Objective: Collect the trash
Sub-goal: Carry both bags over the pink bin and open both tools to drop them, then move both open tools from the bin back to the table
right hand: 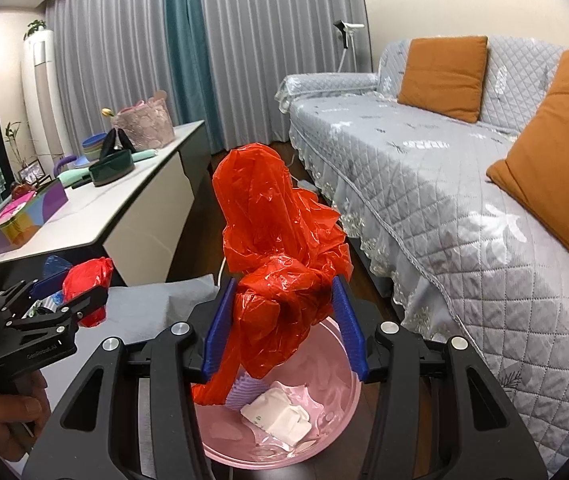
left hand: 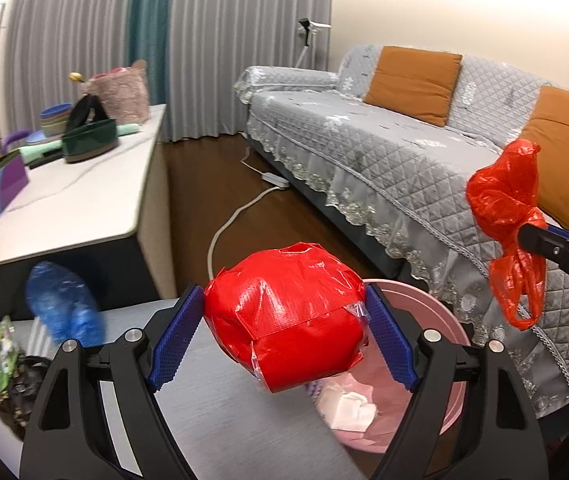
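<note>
My left gripper (left hand: pixel 284 328) is shut on a red taped ball (left hand: pixel 286 316), its blue pads pressing both sides; the ball hangs over the near rim of the pink bin (left hand: pixel 450 328). The same ball (right hand: pixel 86 286) and left gripper (right hand: pixel 70 290) show at the left of the right wrist view. My right gripper (right hand: pixel 282 328) is shut on a crumpled red plastic bag (right hand: pixel 280 240), held directly above the pink bin (right hand: pixel 348 412). Inside the bin lie white wrappers (right hand: pixel 280 416) and something lilac. The red bag (left hand: pixel 504 216) also appears at the right of the left wrist view.
A grey mat (left hand: pixel 212 400) covers the low surface beside the bin. A blue crumpled thing (left hand: pixel 64 304) and dark clutter lie at its left. A white-topped cabinet (left hand: pixel 96 184) with bowls and a basket stands left; a grey sofa (left hand: pixel 384 152) with orange cushions fills the right. A white cable (left hand: pixel 236 216) runs across the floor.
</note>
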{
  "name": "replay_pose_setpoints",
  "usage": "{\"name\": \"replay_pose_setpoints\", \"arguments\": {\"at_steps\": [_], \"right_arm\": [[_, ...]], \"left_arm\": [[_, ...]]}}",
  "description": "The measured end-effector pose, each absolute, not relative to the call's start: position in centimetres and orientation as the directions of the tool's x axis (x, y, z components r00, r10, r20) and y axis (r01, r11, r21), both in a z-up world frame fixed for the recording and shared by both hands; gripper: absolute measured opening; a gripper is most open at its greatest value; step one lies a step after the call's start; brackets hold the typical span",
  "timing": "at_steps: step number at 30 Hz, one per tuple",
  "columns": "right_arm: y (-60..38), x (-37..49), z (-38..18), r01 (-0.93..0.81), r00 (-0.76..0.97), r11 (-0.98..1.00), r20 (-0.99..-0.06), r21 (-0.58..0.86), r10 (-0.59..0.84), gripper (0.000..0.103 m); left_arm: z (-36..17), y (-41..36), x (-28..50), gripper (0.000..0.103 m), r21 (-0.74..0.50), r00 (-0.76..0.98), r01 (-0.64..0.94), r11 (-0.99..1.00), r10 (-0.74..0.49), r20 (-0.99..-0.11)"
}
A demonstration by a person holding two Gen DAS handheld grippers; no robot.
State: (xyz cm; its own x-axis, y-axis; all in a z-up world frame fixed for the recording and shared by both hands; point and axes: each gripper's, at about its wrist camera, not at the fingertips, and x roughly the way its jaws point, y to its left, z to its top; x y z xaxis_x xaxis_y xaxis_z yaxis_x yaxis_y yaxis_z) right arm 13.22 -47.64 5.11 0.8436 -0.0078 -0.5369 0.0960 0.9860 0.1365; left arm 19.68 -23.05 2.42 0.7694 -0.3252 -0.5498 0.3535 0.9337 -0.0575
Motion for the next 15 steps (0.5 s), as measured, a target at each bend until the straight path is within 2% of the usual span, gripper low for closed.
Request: {"name": "replay_pose_setpoints", "arguments": {"at_steps": [10,12,13,15], "right_arm": [[-48.6,14.4,3.6,0.102,0.822,0.982,-0.570,0.157,0.006,0.050],[-48.6,14.5,3.4,0.101,0.821,0.982,-0.571,0.162,0.010,0.053],[-48.7,14.6,3.4,0.102,0.821,0.981,-0.571,0.164,0.010,0.058],[-48.8,14.7,3.2,0.104,0.821,0.980,-0.571,0.171,0.012,0.060]], "left_arm": [[0.4,-26.3,20.5,0.078,-0.070,0.726,0.415,0.907,-0.376,-0.576],[0.3,-26.7,20.8,0.079,-0.074,0.714,0.433,0.899,-0.391,-0.580],[0.2,-27.0,20.9,0.079,-0.067,0.709,0.440,0.896,-0.392,-0.586],[0.1,-27.3,21.0,0.079,-0.051,0.707,0.444,0.895,-0.384,-0.594]]}}
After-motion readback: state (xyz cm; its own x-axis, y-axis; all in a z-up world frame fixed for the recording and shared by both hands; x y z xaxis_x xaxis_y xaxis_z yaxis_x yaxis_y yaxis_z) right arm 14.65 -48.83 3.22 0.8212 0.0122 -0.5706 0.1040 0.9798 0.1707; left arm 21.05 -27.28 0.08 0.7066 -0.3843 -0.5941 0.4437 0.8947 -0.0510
